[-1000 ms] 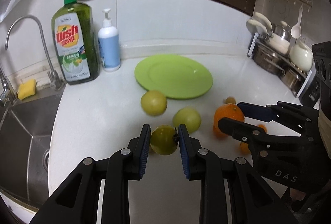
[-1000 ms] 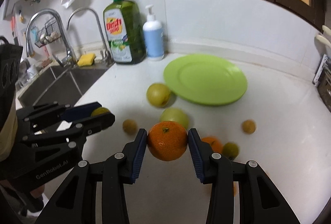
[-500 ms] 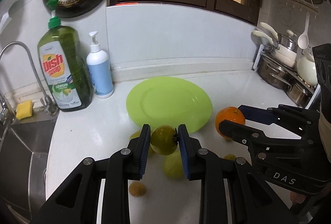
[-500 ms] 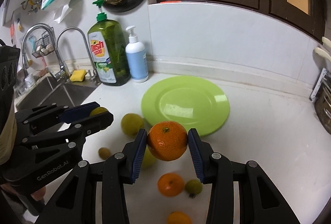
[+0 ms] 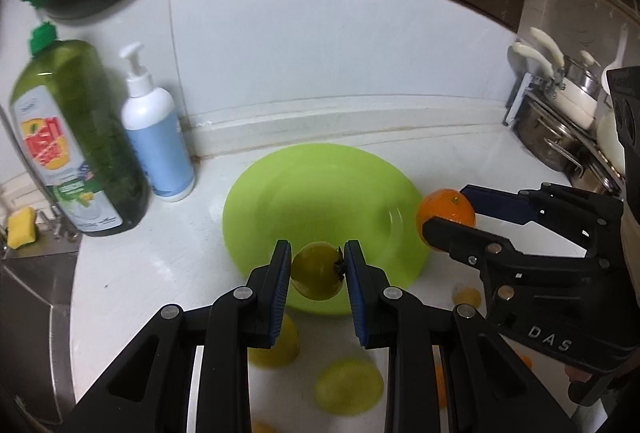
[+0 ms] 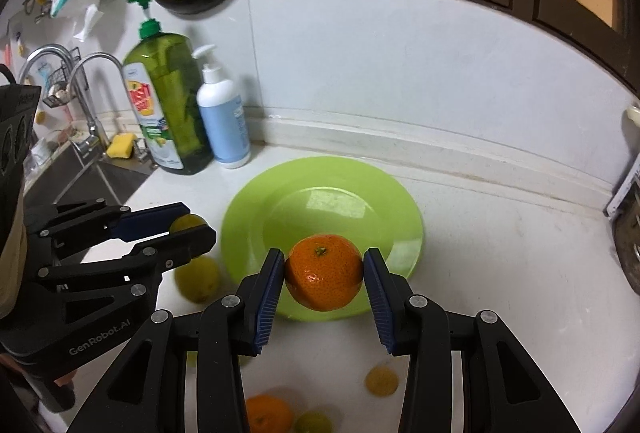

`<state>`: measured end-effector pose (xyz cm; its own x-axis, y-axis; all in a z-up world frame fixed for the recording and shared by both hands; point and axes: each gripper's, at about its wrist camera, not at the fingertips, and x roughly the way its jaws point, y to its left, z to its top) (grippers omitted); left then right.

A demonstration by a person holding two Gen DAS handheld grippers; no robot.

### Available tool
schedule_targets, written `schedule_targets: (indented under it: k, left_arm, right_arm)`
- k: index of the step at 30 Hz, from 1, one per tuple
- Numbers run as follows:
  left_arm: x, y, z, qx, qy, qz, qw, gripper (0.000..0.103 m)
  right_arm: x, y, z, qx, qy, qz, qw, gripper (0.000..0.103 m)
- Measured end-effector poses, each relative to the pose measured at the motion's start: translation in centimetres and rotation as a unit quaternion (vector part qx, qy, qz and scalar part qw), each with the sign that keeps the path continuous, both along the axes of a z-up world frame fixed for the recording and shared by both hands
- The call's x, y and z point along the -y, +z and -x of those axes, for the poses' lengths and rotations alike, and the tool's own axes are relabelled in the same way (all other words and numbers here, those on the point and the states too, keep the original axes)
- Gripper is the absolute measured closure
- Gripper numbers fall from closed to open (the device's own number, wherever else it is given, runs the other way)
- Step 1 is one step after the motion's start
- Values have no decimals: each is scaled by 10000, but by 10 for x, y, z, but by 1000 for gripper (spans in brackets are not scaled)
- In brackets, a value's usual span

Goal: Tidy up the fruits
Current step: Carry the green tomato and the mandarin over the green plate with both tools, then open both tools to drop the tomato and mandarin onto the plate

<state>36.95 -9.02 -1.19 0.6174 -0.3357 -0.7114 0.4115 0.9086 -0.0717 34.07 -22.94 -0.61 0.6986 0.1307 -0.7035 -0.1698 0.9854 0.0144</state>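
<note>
We see a white countertop [image 6: 500,253] bearing a lime-green plate [image 6: 320,193], with a green dish soap bottle [image 6: 168,113] and a white-and-blue pump bottle [image 6: 224,121] standing side by side near the back wall beside the sink. In front of the plate's near rim we hold two fruits in the air: our right gripper [image 6: 324,273] is clamped on an orange mandarin [image 6: 324,273], and our left gripper [image 5: 318,269] is clamped on a smaller yellow-green fruit [image 5: 316,269]. Several loose fruits, yellow-green [image 5: 348,385] and orange [image 6: 266,413], lie blurred on the counter below the grippers, nearer us than the plate.
</note>
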Motion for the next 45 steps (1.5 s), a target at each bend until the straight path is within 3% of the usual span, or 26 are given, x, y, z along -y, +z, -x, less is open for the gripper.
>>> schedule_targets:
  k: [15,30,36,45]
  left_arm:
    - [27,-45,-74,-938,-65,-248,9953,75]
    - [34,-65,-95,-1343,-66,-394,9901,75]
    - [36,-67,-96,-1314,-69,-408,9905,75]
    - [26,-38,-75,-810,58,-388,9959,55]
  right_arm:
    - [19,-51,-79,-938,44,25,9956,61]
    - [14,-66,-96,-1213,86,4,9926,61]
    - [14,-66,-96,-1223,90,11,9924,61]
    - [16,-47,-78,-939,59,-111,9955,60]
